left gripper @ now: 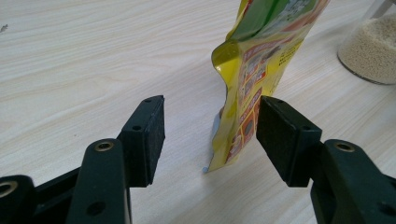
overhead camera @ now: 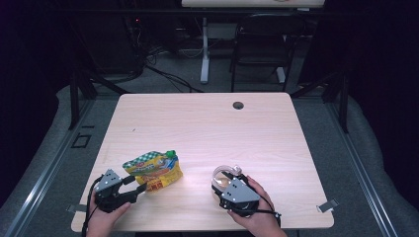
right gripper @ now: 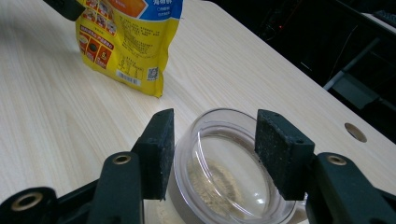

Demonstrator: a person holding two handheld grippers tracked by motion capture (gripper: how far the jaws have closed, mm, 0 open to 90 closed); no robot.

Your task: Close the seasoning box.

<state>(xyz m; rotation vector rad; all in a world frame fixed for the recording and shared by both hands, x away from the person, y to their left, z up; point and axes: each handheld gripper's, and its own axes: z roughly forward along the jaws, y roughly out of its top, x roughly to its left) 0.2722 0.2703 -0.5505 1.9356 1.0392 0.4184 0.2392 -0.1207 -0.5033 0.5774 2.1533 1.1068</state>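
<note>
Clear jar (right gripper: 224, 172) w/ pale granules sits on the table (overhead camera: 207, 118), near the front edge, right of centre. In the right gripper view its rim lies betw. the two black jaws of the right gripper (right gripper: 212, 149): left pad looks right against the jar wall, right pad overlaps the rim on the far side, can't tell if it presses. Jaws spread wide, about the jar's width. In the high view the right gripper (overhead camera: 228, 178) covers most of the jar (overhead camera: 221, 174); only a curved bit of clear rim sticks out at its upper left. Right hand (overhead camera: 257, 207) comes in from the bottom edge, wrapped round the gripper body, gripper pointing up-left across the table, angled down onto the jar.

Yellow-green pouch (overhead camera: 153, 169) stands left of the jar, well apart, green cap at its upper right corner. In the left gripper view the pouch (left gripper: 252, 84) has its lower edge betw. the jaws of the left gripper (left gripper: 210, 140): closer to the right pad, just beside it, clear gap to the left pad. Jaws spread, not pinching. Jar (left gripper: 369, 51) shows at far right behind the pouch.

In the high view the left gripper (overhead camera: 136, 186) sits at the pouch's lower left corner, pointing right and slightly up. Left hand (overhead camera: 106, 217) holds it from below, near the front edge.
</note>
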